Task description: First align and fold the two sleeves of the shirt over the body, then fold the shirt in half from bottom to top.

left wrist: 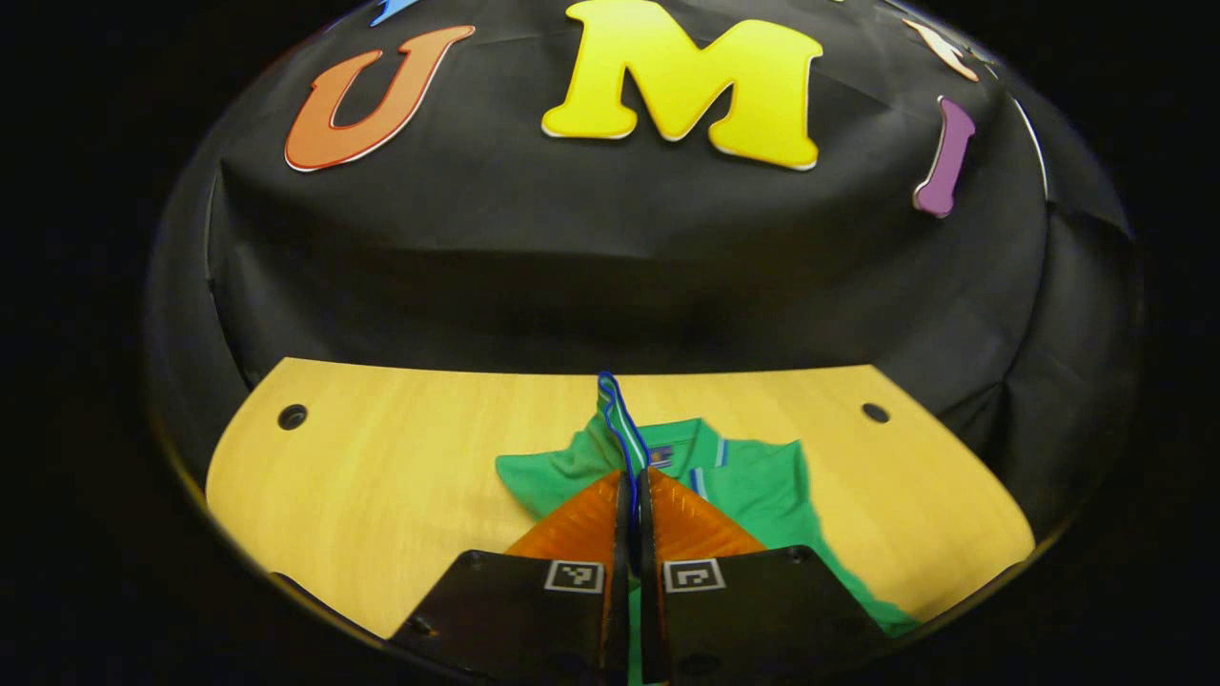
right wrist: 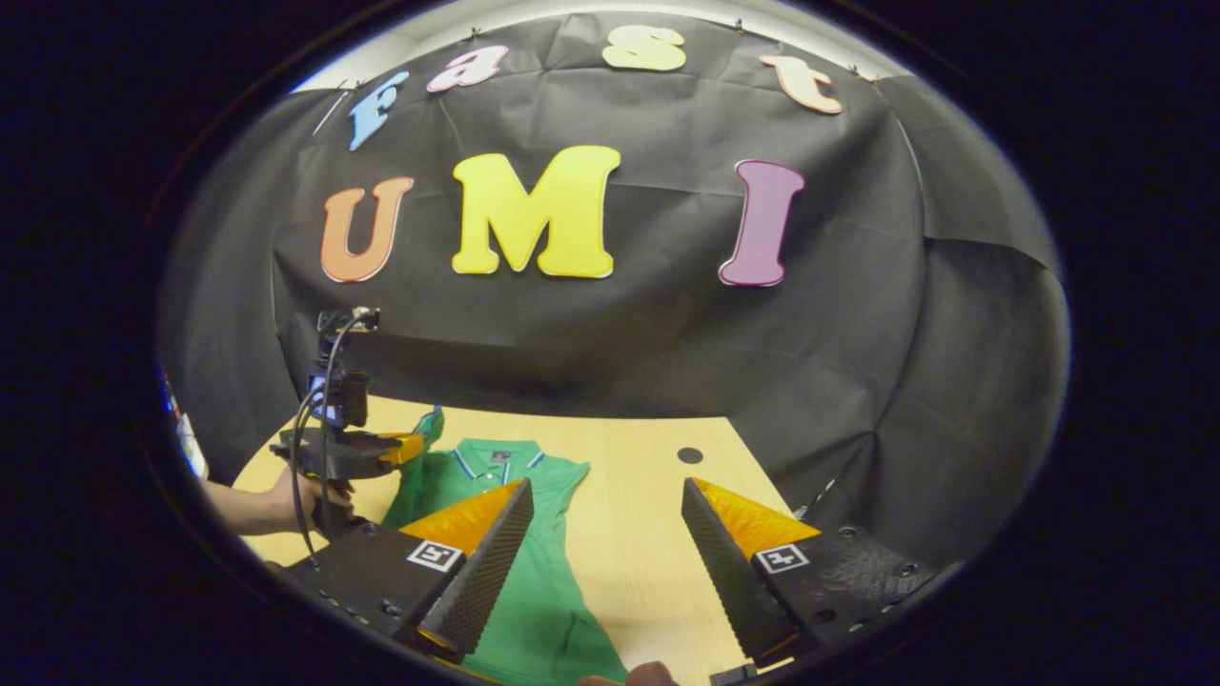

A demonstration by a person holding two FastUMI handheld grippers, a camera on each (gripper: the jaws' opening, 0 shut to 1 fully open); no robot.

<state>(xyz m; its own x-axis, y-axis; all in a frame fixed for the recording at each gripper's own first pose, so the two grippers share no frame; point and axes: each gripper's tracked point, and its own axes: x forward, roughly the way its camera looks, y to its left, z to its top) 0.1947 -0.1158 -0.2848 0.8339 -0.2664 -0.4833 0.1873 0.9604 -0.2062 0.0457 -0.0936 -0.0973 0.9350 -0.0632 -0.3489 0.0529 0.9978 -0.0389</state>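
L gripper jaws pinch sleeve of green polo shirt; R gripper jaws open. Lay sleeve flat over body, edges aligned.

A light wooden table spreads ahead of the tongs, with a round dark hole near each far corner. Beyond its far edge hangs a creased black cloth wall, lit from above.
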